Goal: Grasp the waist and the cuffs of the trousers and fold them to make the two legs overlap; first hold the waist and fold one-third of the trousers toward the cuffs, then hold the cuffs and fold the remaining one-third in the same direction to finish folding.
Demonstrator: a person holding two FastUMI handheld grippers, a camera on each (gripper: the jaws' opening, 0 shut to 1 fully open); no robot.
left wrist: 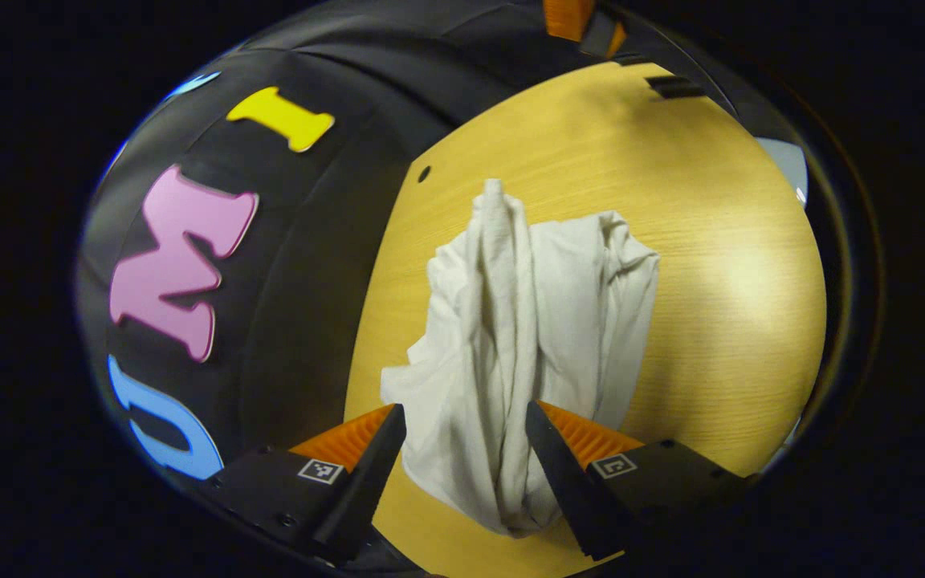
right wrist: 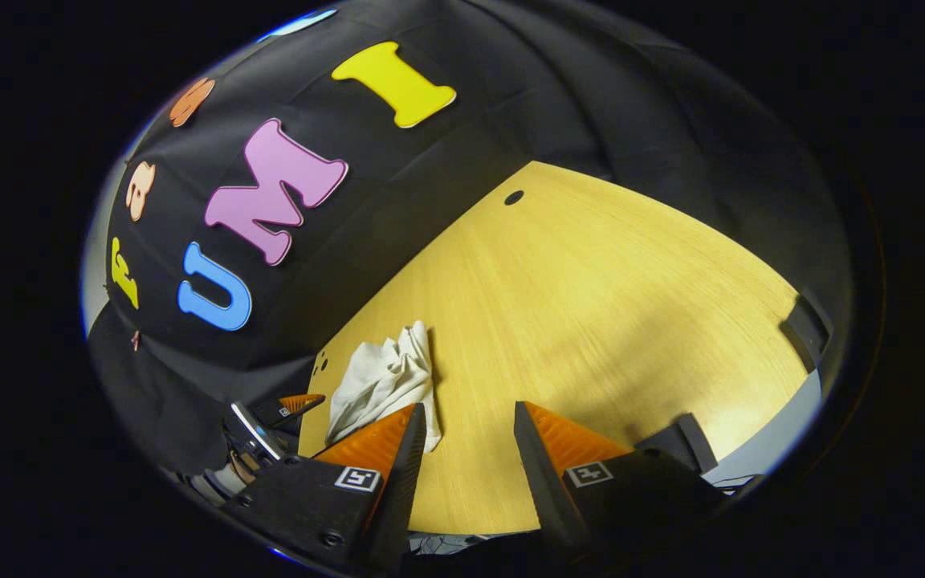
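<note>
Clearly, the trousers [left wrist: 523,337] lay bunched mid-frame on the tabletop [left wrist: 719,265] — unfolded. Both the left gripper [left wrist: 466,461] and the right gripper [right wrist: 466,449] gaped wide, empty; spreading the cloth flat first seemed wise.

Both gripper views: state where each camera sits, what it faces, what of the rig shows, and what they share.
Left gripper view: rides the left gripper, looking down on crumpled white trousers on the wooden table; its own open fingers straddle the cloth's near end.
Right gripper view: rides the right gripper, facing across the table toward the booth wall; its fingers are open over bare wood, and the left gripper shows at lower left.
Shared: the trousers, the table, the wall.
</note>
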